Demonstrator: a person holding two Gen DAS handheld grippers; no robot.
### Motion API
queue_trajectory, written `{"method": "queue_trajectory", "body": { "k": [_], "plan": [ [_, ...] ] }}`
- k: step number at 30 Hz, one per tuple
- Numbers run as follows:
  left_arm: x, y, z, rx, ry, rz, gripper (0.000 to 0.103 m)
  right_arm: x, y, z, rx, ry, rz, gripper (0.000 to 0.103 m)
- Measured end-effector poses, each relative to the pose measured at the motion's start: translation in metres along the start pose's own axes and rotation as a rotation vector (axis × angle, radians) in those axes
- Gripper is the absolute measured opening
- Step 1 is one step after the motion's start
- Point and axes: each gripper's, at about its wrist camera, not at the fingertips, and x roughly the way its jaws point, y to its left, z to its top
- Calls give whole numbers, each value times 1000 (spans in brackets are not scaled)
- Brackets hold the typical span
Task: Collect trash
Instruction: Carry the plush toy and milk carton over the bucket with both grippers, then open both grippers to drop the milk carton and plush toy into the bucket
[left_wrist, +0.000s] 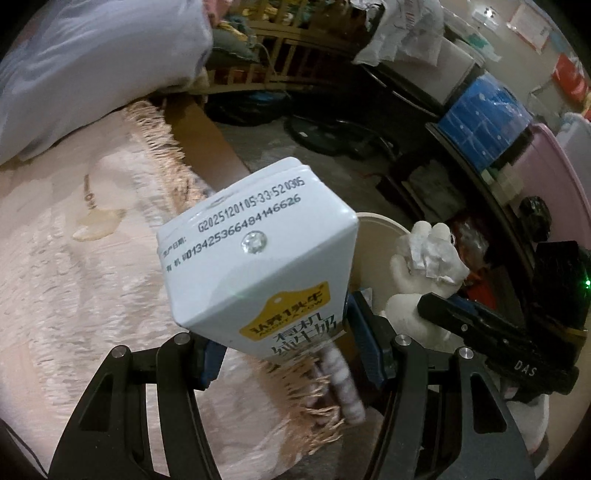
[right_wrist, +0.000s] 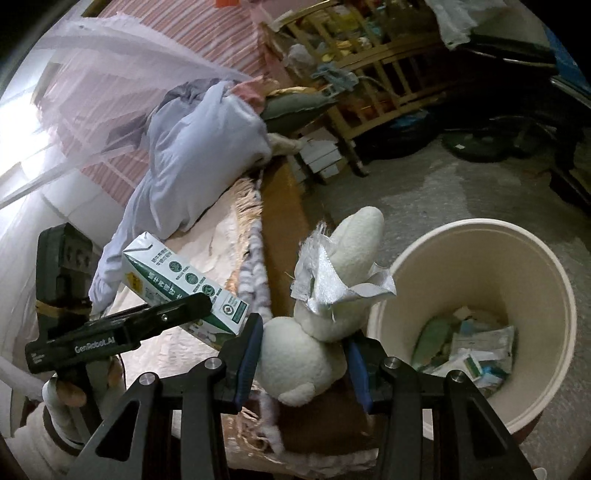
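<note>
While your left gripper (left_wrist: 284, 350) pinches the milk carton (left_wrist: 258, 254) over the bed's edge (right_wrist: 280, 206), your right gripper (right_wrist: 303, 354) clamps the plush toy (right_wrist: 295, 354) beside the bin (right_wrist: 480, 236).

Left wrist view: we look down along our left gripper (left_wrist: 286, 354), very near the milk carton (left_wrist: 258, 254), bed on the left.
Right wrist view: we face the bin (right_wrist: 480, 306), near right.
Shared: carton, plush toy (right_wrist: 314, 332), bin, bed edge.

the milk carton (left_wrist: 258, 254) hides most of the beige bin (left_wrist: 380, 225) in the left wrist view. its lower end is behind the blue pads (left_wrist: 364, 339). the trash in the bin (right_wrist: 476, 354) is too small to identify.
</note>
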Motion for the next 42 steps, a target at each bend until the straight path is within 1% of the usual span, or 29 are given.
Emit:
{"method": "queue_trajectory", "body": {
  "k": [11,21,27,30,36,42],
  "plan": [
    [17,-38,2,36,20,-35,59,-24,-32,-5,41,-32,-60,42],
    [36,-58,4,51,37,-31,59,-37,-55,-7,63,-55,-102,42],
    [50,-68,2,59,62,-14,59,-40,-68,-11,85,-60,-128,42],
    [53,-76,1,79,57,6,58,-42,-77,-13,99,-62,-147,42],
    [58,-88,1,107,46,15,58,-42,-87,-15,112,-65,-179,42],
    [59,-94,1,119,24,4,58,-42,-96,-15,135,-73,-192,42]
  ]
}}
